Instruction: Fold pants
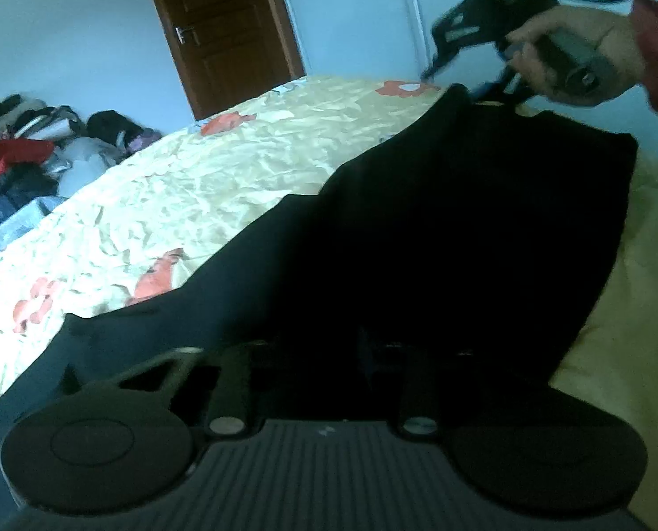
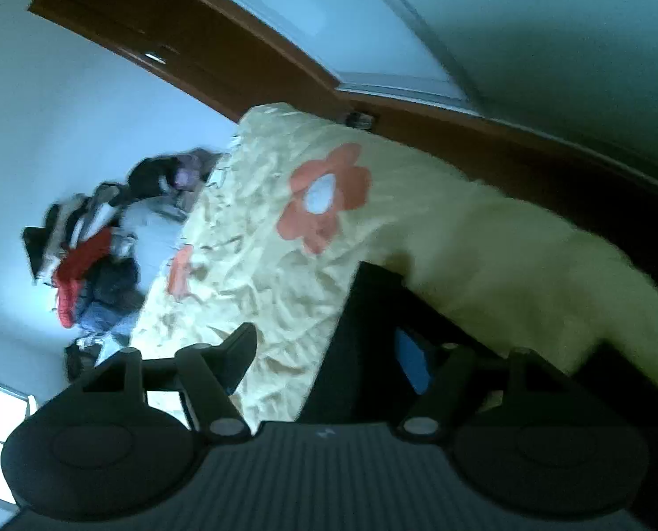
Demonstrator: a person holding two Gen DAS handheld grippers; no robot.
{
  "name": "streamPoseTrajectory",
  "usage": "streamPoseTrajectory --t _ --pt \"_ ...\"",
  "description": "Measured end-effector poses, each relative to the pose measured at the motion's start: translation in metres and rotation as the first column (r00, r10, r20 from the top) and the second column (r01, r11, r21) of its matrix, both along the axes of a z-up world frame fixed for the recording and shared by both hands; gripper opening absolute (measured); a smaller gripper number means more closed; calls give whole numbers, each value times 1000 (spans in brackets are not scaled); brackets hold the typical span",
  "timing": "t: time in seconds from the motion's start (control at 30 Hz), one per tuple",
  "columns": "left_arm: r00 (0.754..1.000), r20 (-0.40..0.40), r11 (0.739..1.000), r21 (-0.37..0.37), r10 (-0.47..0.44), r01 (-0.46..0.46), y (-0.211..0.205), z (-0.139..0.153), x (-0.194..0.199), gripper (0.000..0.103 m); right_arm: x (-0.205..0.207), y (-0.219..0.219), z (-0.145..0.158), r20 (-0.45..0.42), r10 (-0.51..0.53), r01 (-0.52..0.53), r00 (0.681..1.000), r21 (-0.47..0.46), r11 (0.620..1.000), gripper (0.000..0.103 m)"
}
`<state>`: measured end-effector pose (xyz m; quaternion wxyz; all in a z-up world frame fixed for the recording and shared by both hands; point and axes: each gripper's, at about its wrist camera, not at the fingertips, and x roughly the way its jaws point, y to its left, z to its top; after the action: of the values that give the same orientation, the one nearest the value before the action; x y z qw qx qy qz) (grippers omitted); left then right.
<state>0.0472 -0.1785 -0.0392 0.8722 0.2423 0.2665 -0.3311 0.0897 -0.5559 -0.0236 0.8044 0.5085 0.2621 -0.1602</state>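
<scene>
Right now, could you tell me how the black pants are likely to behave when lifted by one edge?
The black pants would probably flop, since they drape in soft folds over the bedspread. They look fairly heavy for cloth. The right hand-held gripper at the far edge may trail the rest across the bed.

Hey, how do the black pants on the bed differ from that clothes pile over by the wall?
The black pants are one dark garment; the clothes pile mixes red, blue, white and black items. The pants lie spread on the floral bedspread near both grippers; the pile sits heaped beyond the bed, against the wall. Both are clothing, unfolded.
</scene>
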Motion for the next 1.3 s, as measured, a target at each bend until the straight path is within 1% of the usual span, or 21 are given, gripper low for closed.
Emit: streamPoseTrajectory --t 0.03,0.1,0.17,0.2,0.27,0.3,0.33,0.37,0.4,0.43,0.47,0.53,0.63,0.7,0.77,0.83,0.93,1.03,1.2,1.27,1.3 --pt "1000 2 1000 -4 7 -7 1 1 0 8 3 2 -1 -9 -1 1 1000 -7 1000 5" --pt "1000 22 1000 -19 21 -20 3 3 -1 7 1 6 1 14 -4 4 1000 -34 999 3" --pt "999 25 998 -47 41 -40 7 8 1 7 -3 12 13 51 28 -23 998 -93 995 3" --pt "998 28 997 -61 58 -56 9 11 3 7 -4 13 20 76 42 -34 996 -102 994 3" --pt "995 33 989 -113 96 -92 15 22 8 7 -13 13 42 174 55 -38 983 -98 994 3" --pt "993 39 983 -150 114 -107 19 30 9 7 -18 12 54 240 62 -39 969 -100 994 3" --pt "991 51 974 -193 128 -116 24 40 8 7 -27 13 72 323 78 -43 943 -113 993 3" --pt "989 61 970 -216 131 -115 26 48 6 7 -36 15 86 378 98 -49 921 -139 989 3" --pt "990 72 968 -226 124 -105 28 56 3 7 -46 17 99 409 116 -49 905 -171 984 3" --pt "992 76 972 -220 103 -84 28 61 1 7 -57 19 108 423 126 -46 897 -193 980 3" --pt "994 70 976 -210 82 -66 28 64 -3 7 -71 21 111 419 124 -43 899 -197 979 3" --pt "999 19 979 -203 38 -34 30 62 -9 7 -97 20 102 370 95 -27 924 -185 982 3" --pt "995 -92 983 -186 -26 8 30 43 -18 7 -140 16 66 266 17 21 964 -140 990 3" --pt "994 -103 987 -159 -39 22 28 34 -26 6 -167 12 38 202 -39 59 979 -93 994 3" --pt "992 -117 987 -154 -52 33 27 30 -32 6 -192 11 17 174 -91 99 981 -39 994 3" --pt "990 -127 986 -161 -62 41 29 30 -35 6 -207 10 7 174 -117 120 978 -7 993 3" --pt "989 -124 986 -159 -77 56 31 32 -37 6 -220 11 4 155 -126 131 980 -20 991 3" --pt "988 -128 987 -144 -87 68 28 25 -37 6 -224 12 8 126 -121 130 985 -69 989 3" --pt "985 -144 991 -109 -96 81 29 13 -49 6 -231 9 -14 77 -130 133 989 -25 991 5" --pt "985 -144 991 -100 -99 85 29 11 -50 7 -236 11 -12 39 -145 147 989 -55 988 7" --pt "984 -146 992 -96 -98 84 29 12 -50 7 -238 13 -12 21 -156 157 988 -61 986 12"
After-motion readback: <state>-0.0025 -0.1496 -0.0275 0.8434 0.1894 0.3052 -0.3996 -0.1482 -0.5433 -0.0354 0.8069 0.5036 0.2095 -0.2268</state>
